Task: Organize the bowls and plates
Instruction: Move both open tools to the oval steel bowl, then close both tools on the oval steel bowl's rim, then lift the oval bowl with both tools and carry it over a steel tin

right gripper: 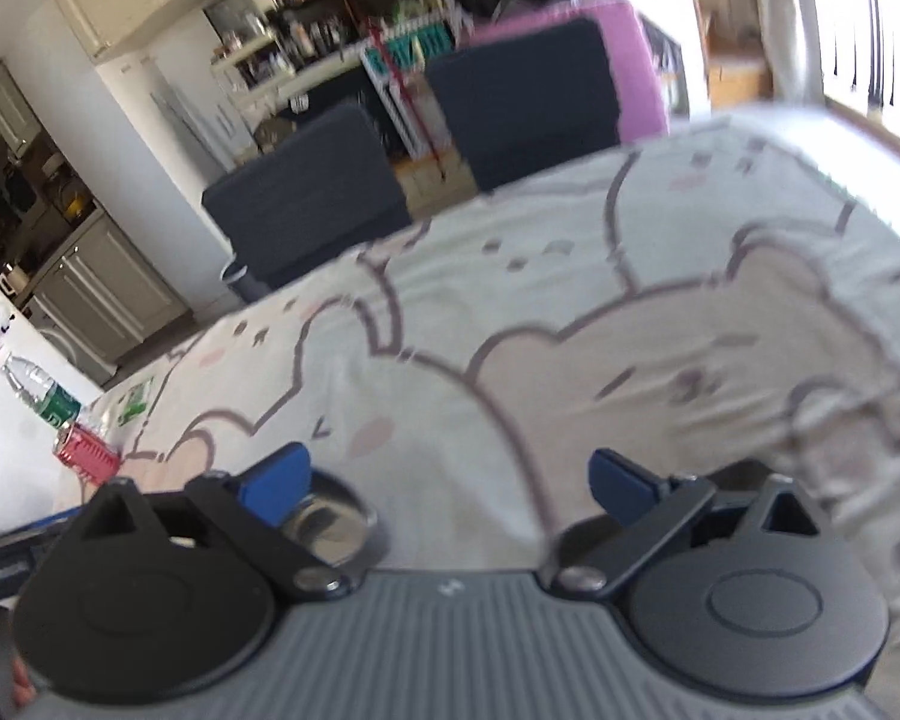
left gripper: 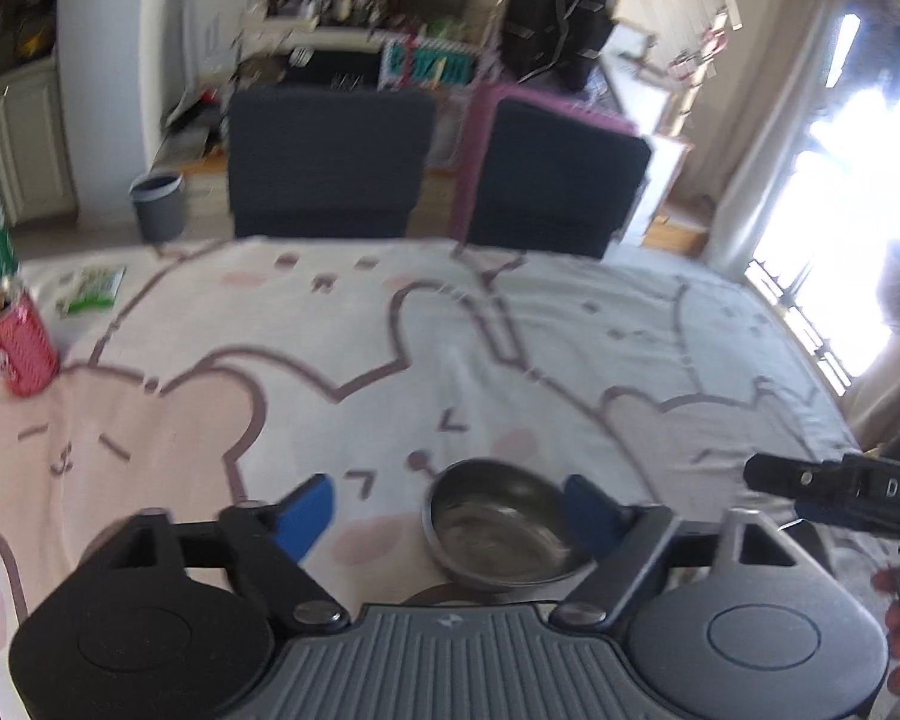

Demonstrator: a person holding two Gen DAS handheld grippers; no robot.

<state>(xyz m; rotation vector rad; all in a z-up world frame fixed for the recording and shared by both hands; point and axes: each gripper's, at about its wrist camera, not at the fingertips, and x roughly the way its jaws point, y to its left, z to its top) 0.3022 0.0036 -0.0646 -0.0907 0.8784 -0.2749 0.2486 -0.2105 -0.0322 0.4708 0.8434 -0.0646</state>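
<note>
Now, bowl: steel bowl (left gripper: 501, 525), near table edge (left gripper: 222, 240); light, stiff, slippery; take by rim.
Left gripper (left gripper: 450, 513): jaws apart, empty.
Right gripper (right gripper: 450, 483): jaws apart, empty.

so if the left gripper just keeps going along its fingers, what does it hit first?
Probably the metal bowl. It sits just ahead of the open left gripper, nearer its right finger than centred. If the line passes left of it, the tablecloth comes next. Depth is unclear.
</note>
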